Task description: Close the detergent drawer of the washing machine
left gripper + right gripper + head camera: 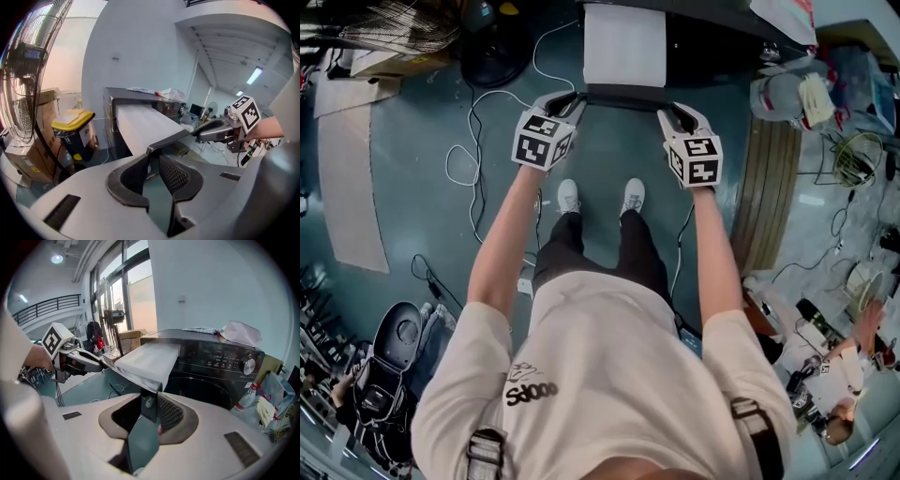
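The washing machine (220,363) is dark, and its wide drawer (623,45) stands pulled out, white on top with a dark front panel (623,94). My left gripper (567,103) is shut on the panel's left end, and in the left gripper view the panel's corner (151,151) sits between the pads. My right gripper (673,114) is shut on the panel's right end, where the corner (149,404) fills the gap between its jaws. Each gripper shows in the other's view: the right gripper (220,130) and the left gripper (75,359).
A bin with a yellow lid (75,124), cardboard boxes and a standing fan (28,79) are left of the machine. Cables (473,159) lie on the floor. Bottles and bags (274,401) crowd the right side. My feet (600,197) stand just before the drawer. Another person (839,375) is at lower right.
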The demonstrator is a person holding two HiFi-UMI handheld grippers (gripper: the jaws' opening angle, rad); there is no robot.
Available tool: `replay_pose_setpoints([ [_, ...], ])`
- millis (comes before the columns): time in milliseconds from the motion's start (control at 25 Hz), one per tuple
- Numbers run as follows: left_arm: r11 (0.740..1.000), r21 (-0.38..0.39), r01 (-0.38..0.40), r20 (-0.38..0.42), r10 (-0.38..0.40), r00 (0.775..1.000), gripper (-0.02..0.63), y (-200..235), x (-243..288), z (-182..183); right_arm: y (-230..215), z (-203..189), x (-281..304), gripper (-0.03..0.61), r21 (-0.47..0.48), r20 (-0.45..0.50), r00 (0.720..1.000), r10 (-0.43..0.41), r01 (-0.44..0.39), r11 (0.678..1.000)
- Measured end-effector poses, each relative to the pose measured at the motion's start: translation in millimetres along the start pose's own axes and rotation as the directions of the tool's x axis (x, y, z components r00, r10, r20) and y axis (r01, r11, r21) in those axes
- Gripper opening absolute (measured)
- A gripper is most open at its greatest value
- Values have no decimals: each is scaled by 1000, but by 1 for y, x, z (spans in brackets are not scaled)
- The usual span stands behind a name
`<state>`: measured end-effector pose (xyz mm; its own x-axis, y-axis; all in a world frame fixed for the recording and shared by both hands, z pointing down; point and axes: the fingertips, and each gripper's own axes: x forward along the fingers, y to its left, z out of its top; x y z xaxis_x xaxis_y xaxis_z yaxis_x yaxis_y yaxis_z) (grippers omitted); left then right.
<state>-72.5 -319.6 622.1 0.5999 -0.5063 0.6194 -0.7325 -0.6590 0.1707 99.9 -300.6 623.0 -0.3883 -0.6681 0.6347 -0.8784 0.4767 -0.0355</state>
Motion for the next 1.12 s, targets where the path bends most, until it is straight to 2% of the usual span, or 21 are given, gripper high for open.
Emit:
replay_pose_setpoints([
  [280, 999, -11, -45, 53, 45, 998, 81, 13, 4, 19, -10, 23, 5, 98, 2, 43, 999, -17, 17, 1000],
  [480, 998, 14, -56, 43, 55, 998, 81, 22, 15, 33, -24, 35, 16, 98, -4, 44, 999, -29, 29, 1000],
  [760, 997, -7, -83, 46, 83, 996, 82, 37, 25, 42, -30, 43, 30, 98, -11, 45, 999, -25, 25, 1000],
  [1120, 992, -22, -123, 63, 124, 990, 81, 51, 41, 61, -49, 63, 47, 101, -18, 64, 996, -58, 59, 998],
])
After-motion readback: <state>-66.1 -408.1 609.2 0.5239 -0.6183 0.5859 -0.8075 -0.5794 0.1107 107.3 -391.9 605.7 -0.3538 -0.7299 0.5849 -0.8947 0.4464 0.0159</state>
